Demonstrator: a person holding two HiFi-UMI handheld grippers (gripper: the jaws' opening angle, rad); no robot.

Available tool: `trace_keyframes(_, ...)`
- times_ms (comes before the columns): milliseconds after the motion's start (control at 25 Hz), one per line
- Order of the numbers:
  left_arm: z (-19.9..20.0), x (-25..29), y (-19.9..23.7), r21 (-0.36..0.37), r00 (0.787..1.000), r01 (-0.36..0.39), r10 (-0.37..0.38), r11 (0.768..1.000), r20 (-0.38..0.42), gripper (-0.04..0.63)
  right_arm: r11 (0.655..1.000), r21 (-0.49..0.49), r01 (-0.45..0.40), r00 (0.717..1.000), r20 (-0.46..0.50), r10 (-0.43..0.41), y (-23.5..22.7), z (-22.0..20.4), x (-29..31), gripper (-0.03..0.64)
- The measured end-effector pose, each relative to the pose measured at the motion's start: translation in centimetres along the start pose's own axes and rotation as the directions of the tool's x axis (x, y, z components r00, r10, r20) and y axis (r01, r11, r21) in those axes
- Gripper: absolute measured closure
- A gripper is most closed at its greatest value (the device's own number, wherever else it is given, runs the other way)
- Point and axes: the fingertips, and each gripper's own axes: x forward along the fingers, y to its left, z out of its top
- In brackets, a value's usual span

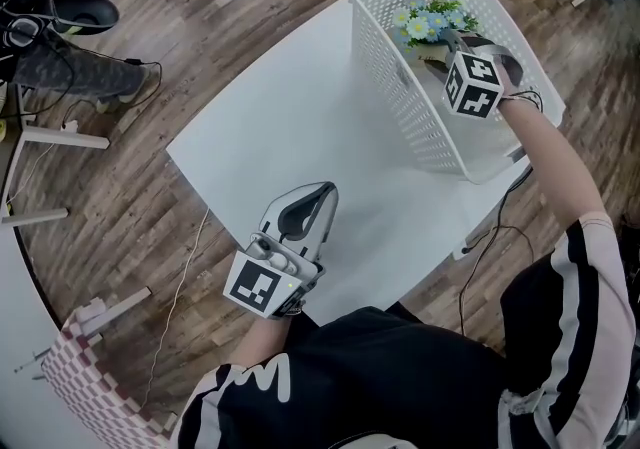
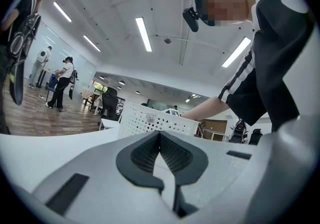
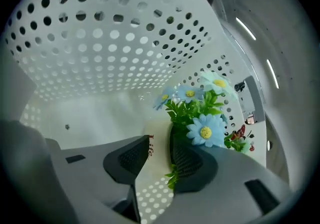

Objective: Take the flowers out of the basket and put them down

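Note:
A bunch of blue and white daisies [image 1: 432,19] with green leaves stands at the far end of the white perforated basket [image 1: 392,87] on the white table [image 1: 290,117]. My right gripper [image 1: 449,38] reaches down into the basket right at the flowers. In the right gripper view its jaws [image 3: 160,143] stand open, with the flowers' cream dotted pot [image 3: 154,180] showing in the gap and the daisies [image 3: 205,130] just past the right pad. My left gripper [image 1: 316,193] hovers level over the table's near edge, shut and empty [image 2: 160,135].
The basket sits at the table's far right corner, partly over the edge. A black cable [image 1: 485,237] hangs off the table's right side. An office chair [image 1: 60,12] stands far left; a pink checked stand [image 1: 85,367] is at the near left. People [image 2: 62,81] stand in the distance.

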Motion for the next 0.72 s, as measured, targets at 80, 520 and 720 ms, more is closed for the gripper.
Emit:
trace_keyframes(80, -0.2, 0.1, 0.0, -0.003, 1.0, 0.002, -0.002, 1.0, -0.003, 0.592, 0.999, -0.04, 0.006, 1.0, -0.019, -0.007, 0.1, -0.3, 0.4, 0.476)
trace_keyframes(520, -0.8, 0.1, 0.5, -0.016, 1.0, -0.018, 0.018, 1.0, -0.015, 0.592, 0.995, -0.081, -0.066, 0.995, -0.08, 0.06, 0.5, -1.6, 2.2, 0.459)
trace_keyframes(720, -1.4, 0.2, 0.5, -0.023, 0.999, -0.019, 0.019, 1.0, -0.026, 0.592, 0.996, -0.047, -0.073, 0.996, -0.047, 0.071, -0.1, -1.5, 2.4, 0.479)
